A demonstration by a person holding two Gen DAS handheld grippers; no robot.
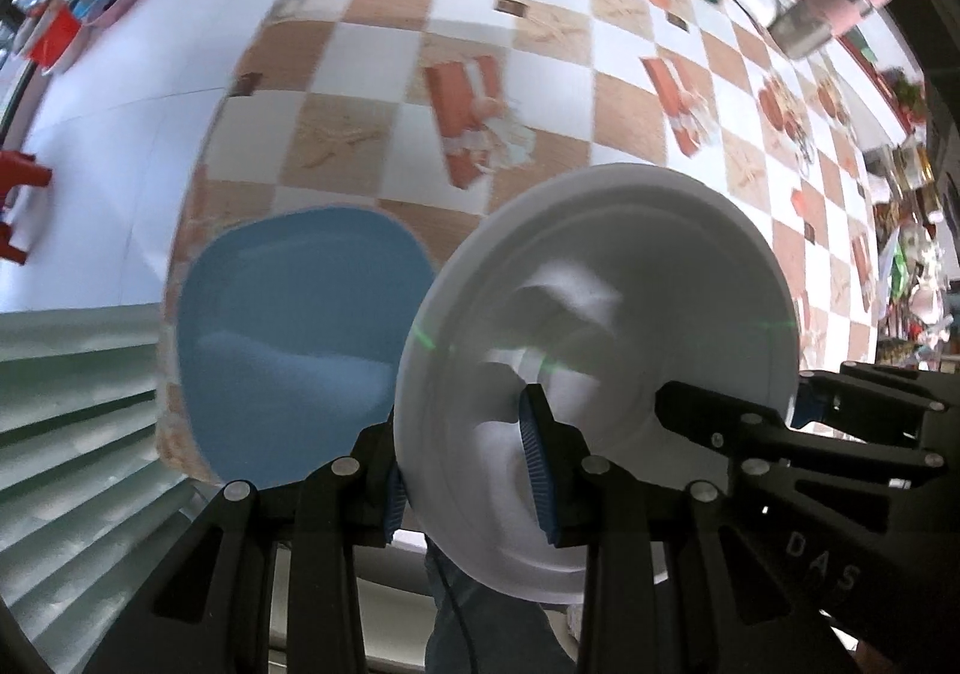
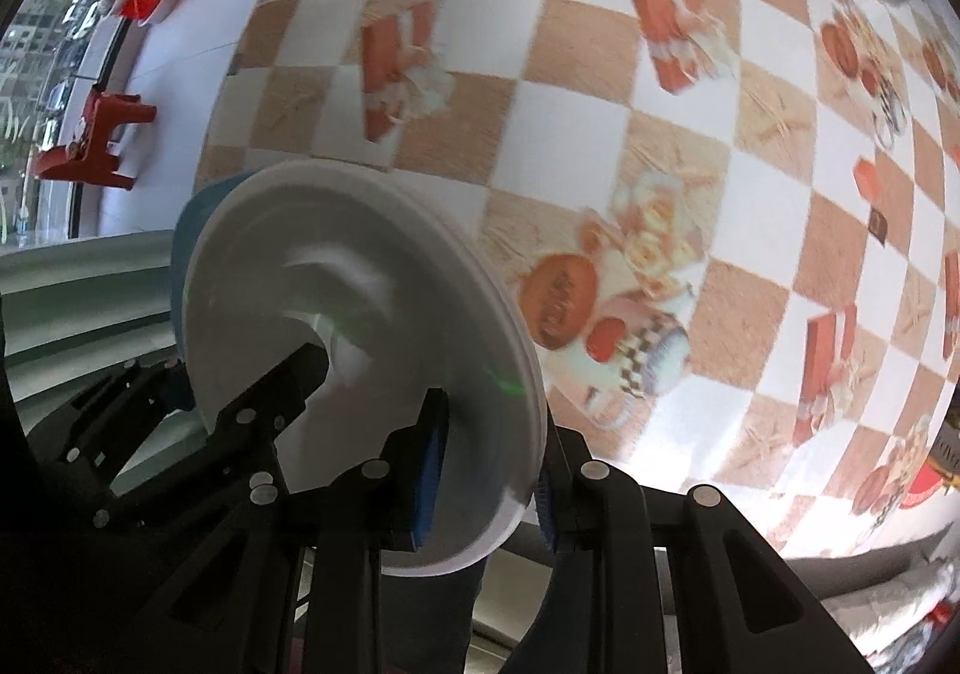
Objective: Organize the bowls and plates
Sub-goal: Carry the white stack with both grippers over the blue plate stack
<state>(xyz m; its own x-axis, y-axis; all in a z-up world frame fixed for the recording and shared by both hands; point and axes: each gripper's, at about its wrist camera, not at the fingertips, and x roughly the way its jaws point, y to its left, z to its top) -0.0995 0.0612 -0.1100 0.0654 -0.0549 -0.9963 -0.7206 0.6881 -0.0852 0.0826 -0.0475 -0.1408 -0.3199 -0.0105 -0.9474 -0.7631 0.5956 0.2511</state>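
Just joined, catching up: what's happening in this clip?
Both handheld grippers are clamped on opposite edges of one white plate, held tilted above the checkered tablecloth. The left gripper pinches one rim, the right gripper the other. A blue plate sits just behind the white one, near the table edge. The frames are motion-blurred.
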